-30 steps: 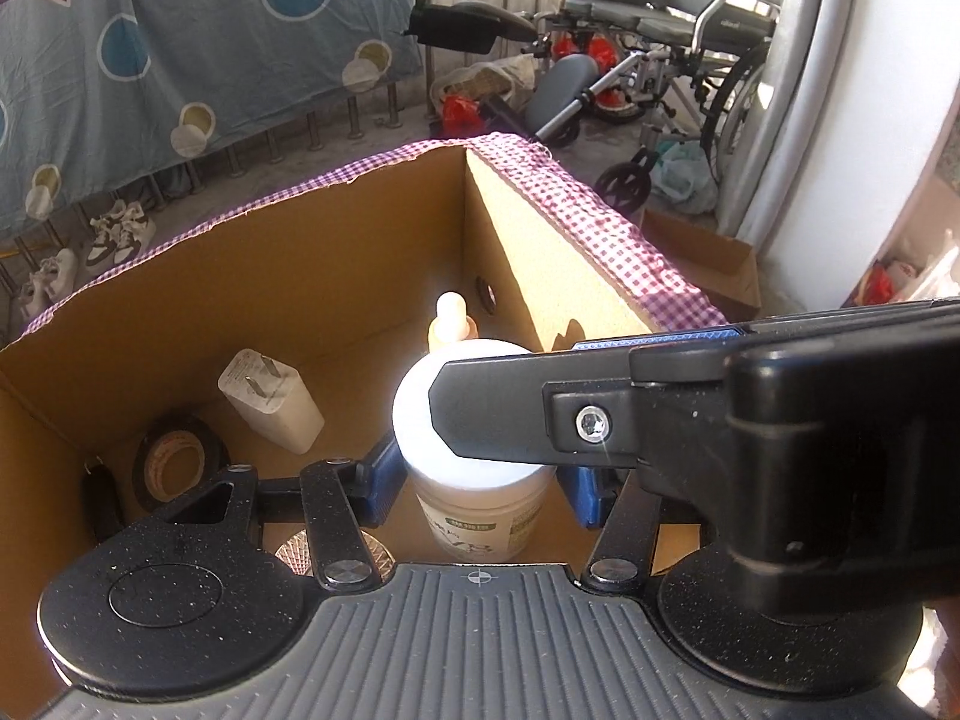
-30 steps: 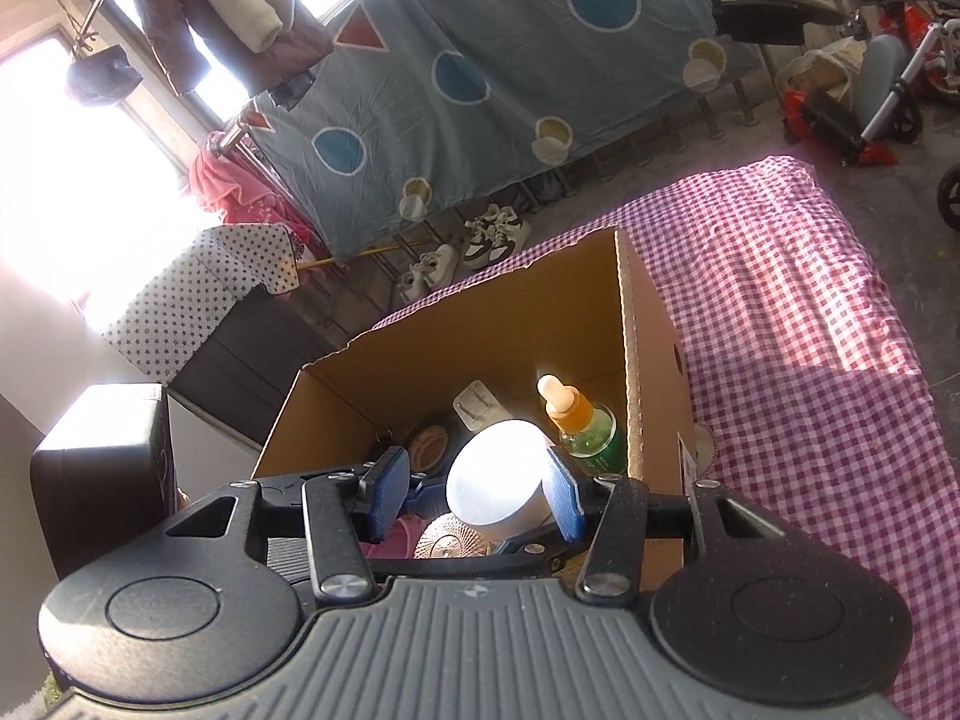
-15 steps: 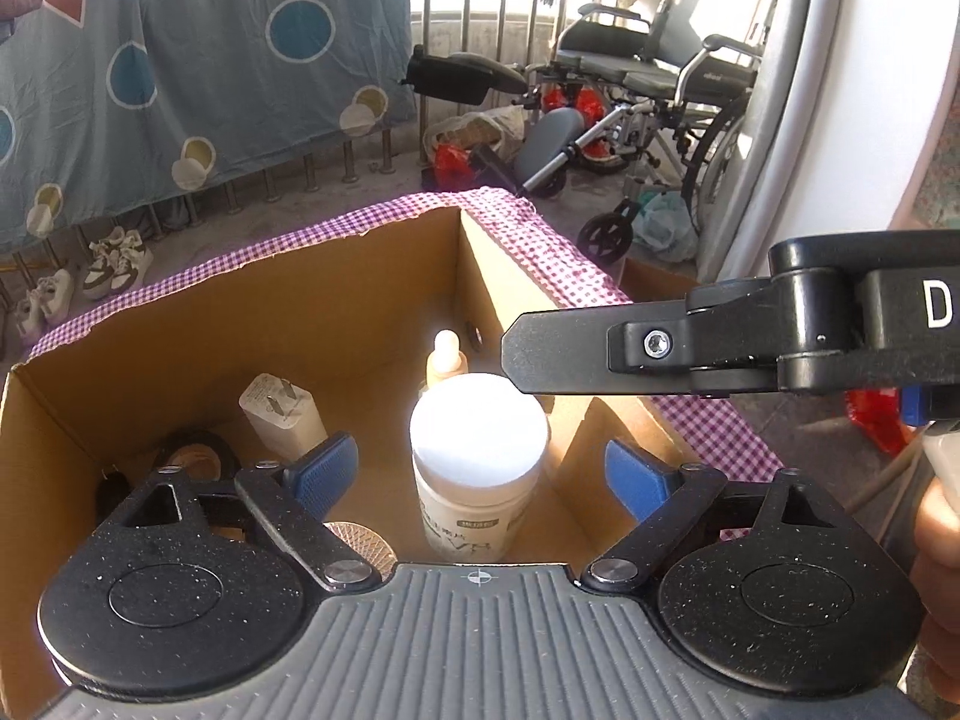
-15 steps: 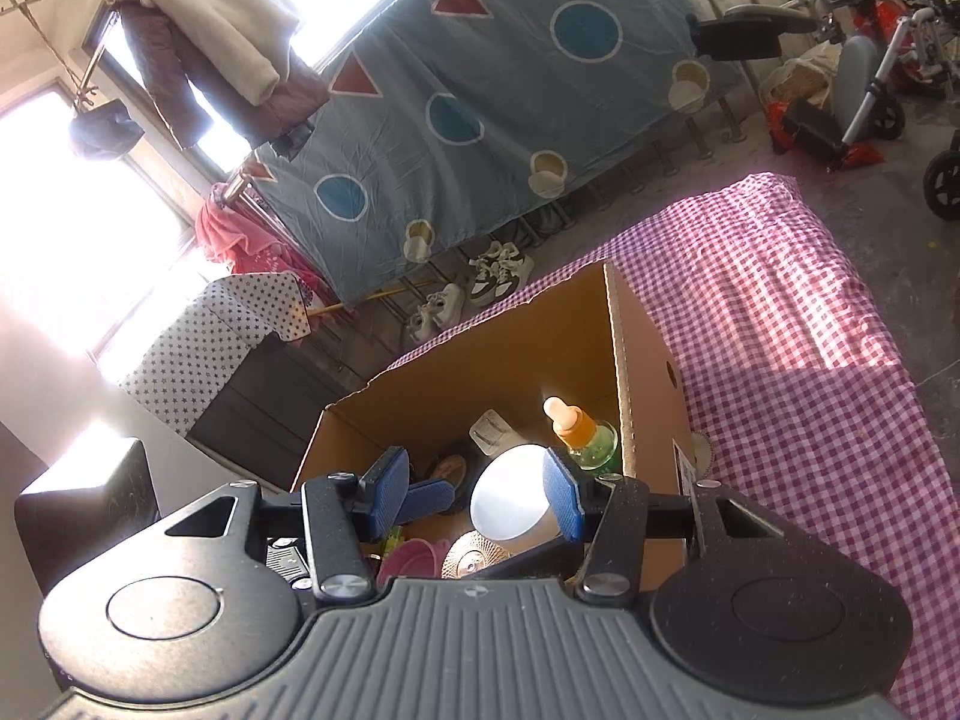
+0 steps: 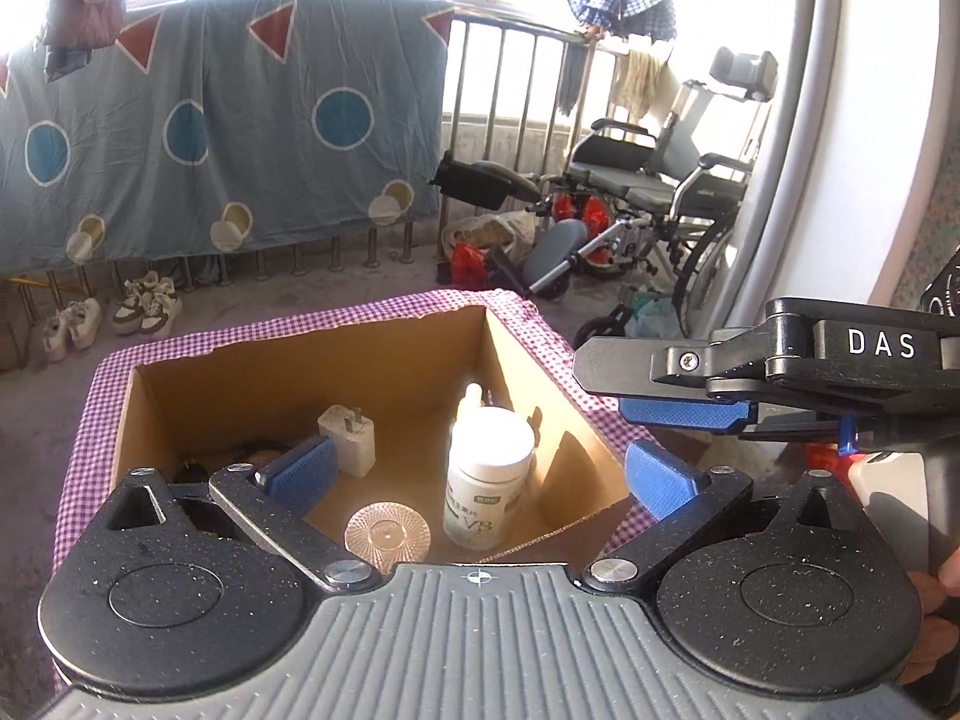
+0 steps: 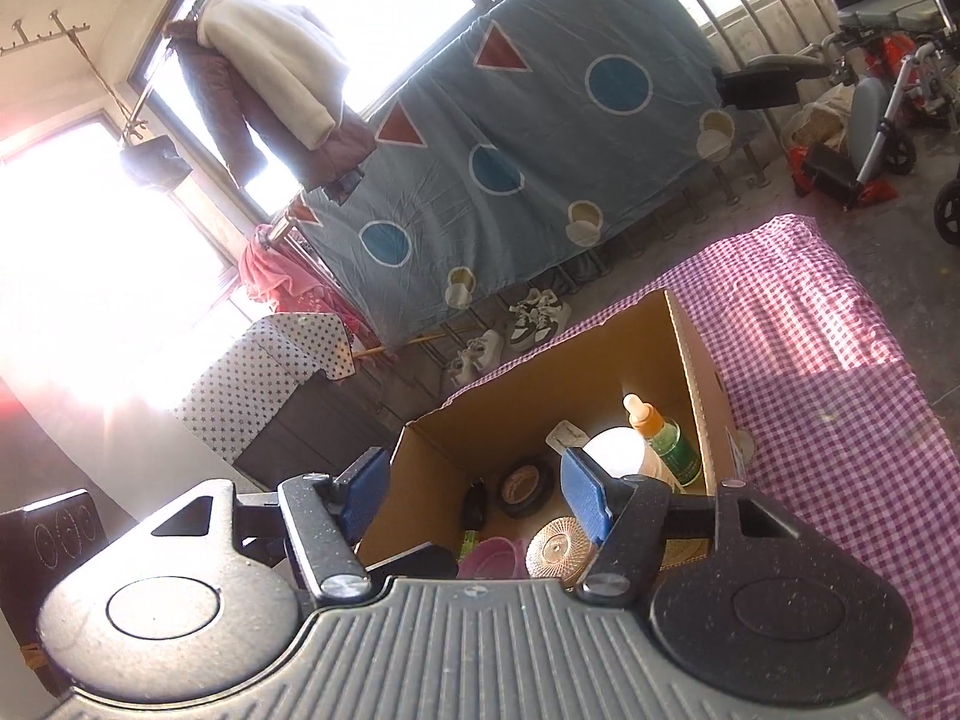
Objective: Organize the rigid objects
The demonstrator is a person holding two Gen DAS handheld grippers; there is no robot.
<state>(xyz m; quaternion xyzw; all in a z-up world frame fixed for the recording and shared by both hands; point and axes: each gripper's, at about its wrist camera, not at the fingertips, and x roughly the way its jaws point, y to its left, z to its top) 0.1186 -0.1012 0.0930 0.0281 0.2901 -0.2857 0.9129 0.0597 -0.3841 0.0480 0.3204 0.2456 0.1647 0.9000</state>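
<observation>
Standing up tall in the cardboard box (image 5: 420,360), the white bottle (image 5: 487,480) sits just below and in front of the left gripper (image 5: 480,474). Its long side points up, with the round white lid on top. In the left view the bottle is right between the two blue pads (image 5: 300,471), but lower down, and the pads do not touch it. The left jaws are wide open and hold nothing.

The right gripper (image 6: 474,495) hangs over the near side of the same box, up higher. Its jaws are open too and hold nothing. From these jaws, the white bottle (image 6: 618,450) is ahead and a bit to the right, half hidden behind the right blue pad. So the left gripper looks like the nearer one to the bottle.

Other things rest in the box. A small bottle with an orange top (image 6: 657,432) stands just behind the white bottle, by the box wall. A white plug (image 5: 348,441) stands ahead of the left pad. A clear round lid (image 5: 387,537) lies flat on the box floor, just under the left jaws. A dark tape roll (image 6: 525,487) and a pink bowl (image 6: 489,558) lie below the right jaws.

The white bottle looks put away already. My guess is both grippers are free to fetch something else.
</observation>
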